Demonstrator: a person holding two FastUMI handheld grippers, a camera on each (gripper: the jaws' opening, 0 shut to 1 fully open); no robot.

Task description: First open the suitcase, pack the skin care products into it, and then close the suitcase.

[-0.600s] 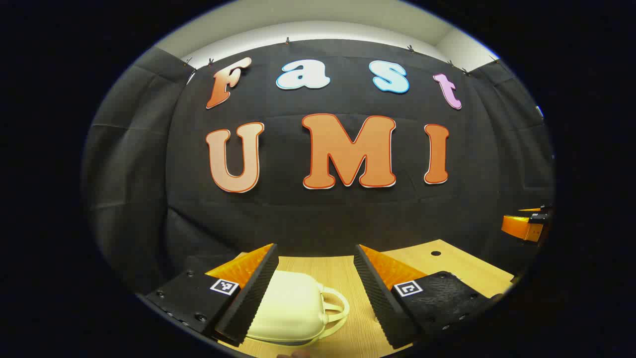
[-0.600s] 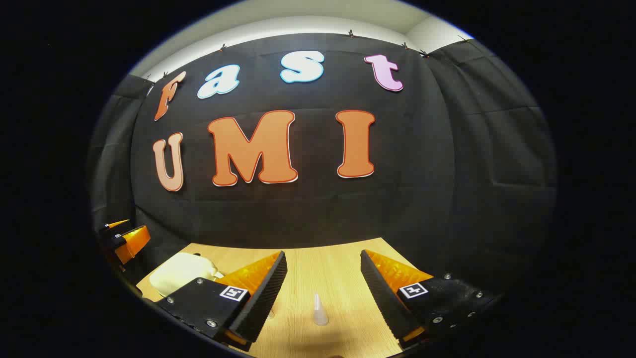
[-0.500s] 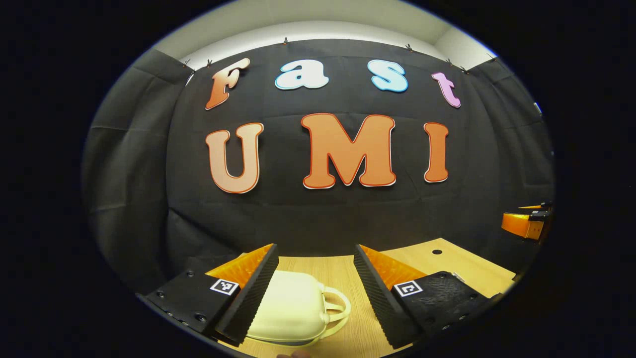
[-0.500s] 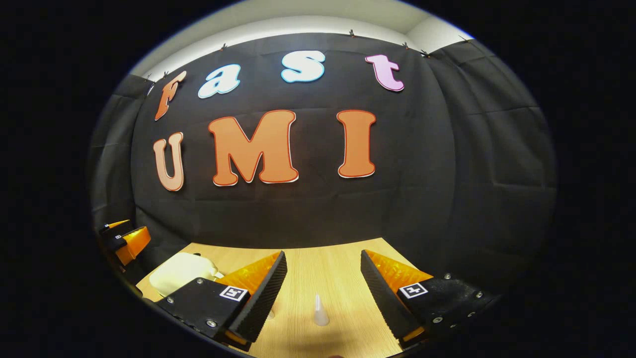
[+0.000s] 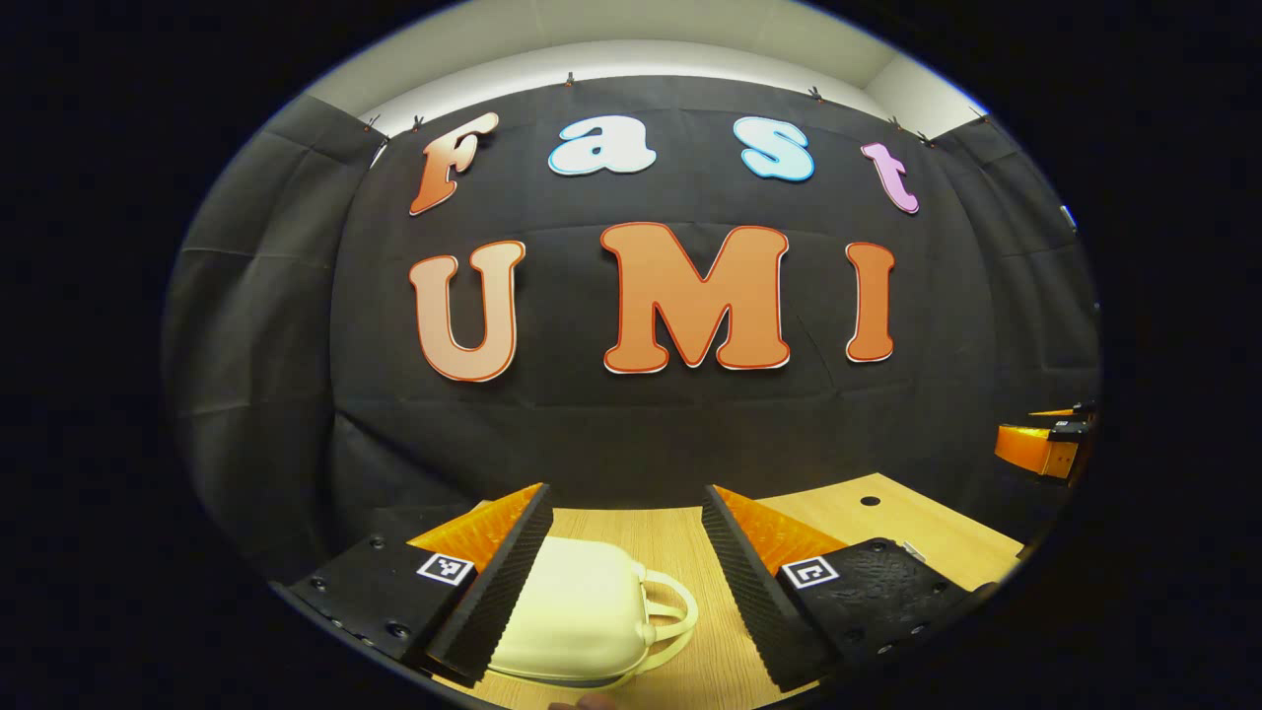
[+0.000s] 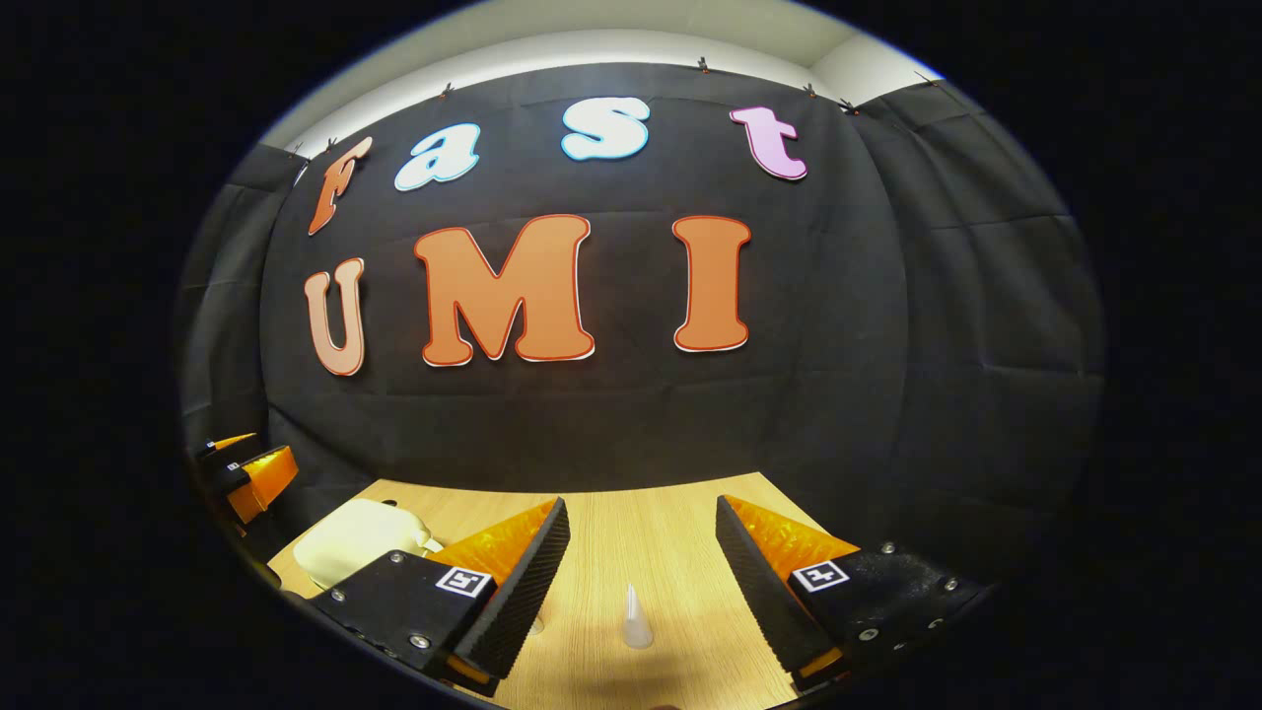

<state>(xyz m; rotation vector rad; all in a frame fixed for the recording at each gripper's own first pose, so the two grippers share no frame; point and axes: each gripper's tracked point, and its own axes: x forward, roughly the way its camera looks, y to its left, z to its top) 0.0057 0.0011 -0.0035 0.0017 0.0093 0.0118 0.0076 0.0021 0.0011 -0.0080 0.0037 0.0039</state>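
While closed, suitcase [image 5: 577, 616] lies between left hand-held gripper's [image 5: 623, 513] fingers.

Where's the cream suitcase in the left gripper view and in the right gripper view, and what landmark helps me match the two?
Left gripper view: the suitcase lies closed on the table at bottom centre, between that gripper's open fingers, handle to the right.
Right gripper view: the suitcase sits at lower left, partly behind that gripper's near finger.
Shared landmark: the wooden table under it, meeting the black cloth wall.
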